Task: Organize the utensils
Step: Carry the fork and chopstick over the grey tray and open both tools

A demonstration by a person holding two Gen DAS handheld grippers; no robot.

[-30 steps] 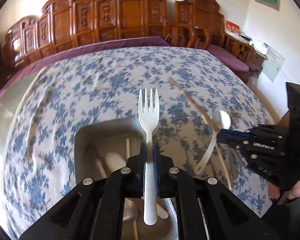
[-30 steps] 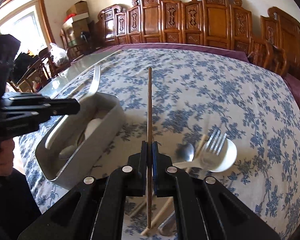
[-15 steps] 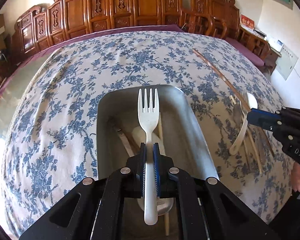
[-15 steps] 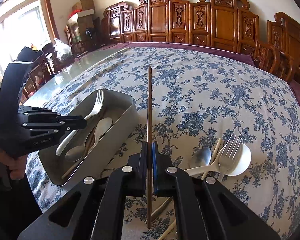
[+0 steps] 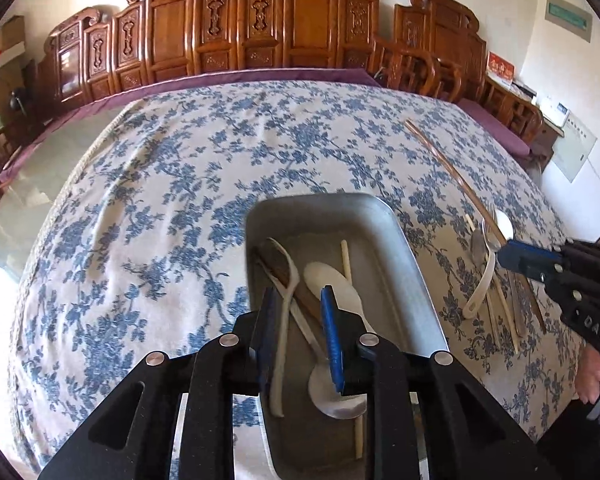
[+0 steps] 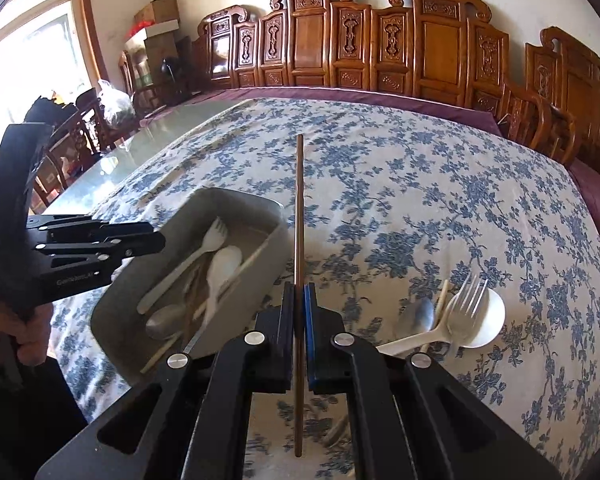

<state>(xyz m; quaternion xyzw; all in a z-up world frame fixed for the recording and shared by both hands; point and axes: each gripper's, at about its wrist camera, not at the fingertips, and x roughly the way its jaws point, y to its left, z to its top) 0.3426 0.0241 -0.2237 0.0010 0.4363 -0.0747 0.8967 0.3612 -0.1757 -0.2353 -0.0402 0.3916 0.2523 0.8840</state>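
A metal tray (image 5: 404,248) (image 6: 236,204) sits on the floral tablecloth and holds a white plastic fork (image 5: 286,300) (image 6: 196,256), a white spoon (image 5: 336,284), a metal spoon (image 5: 332,392) and chopsticks. My left gripper (image 5: 298,320) is open just above the tray, with the white fork lying loose below its jaws; it also shows in the right wrist view (image 6: 152,242). My right gripper (image 6: 299,304) is shut on a brown chopstick (image 6: 299,216), held above the cloth right of the tray; it shows in the left wrist view too (image 5: 508,256).
A pile on the cloth right of the tray holds a white ladle spoon (image 6: 476,316), a metal fork (image 6: 466,296), a metal spoon (image 6: 420,314) and chopsticks (image 5: 504,312). Carved wooden chairs (image 5: 300,28) line the table's far edge. A bare glass strip (image 6: 112,164) lies left.
My left gripper has opened and let go of the white fork, which now lies in the tray. The right gripper still holds the chopstick beside the tray.
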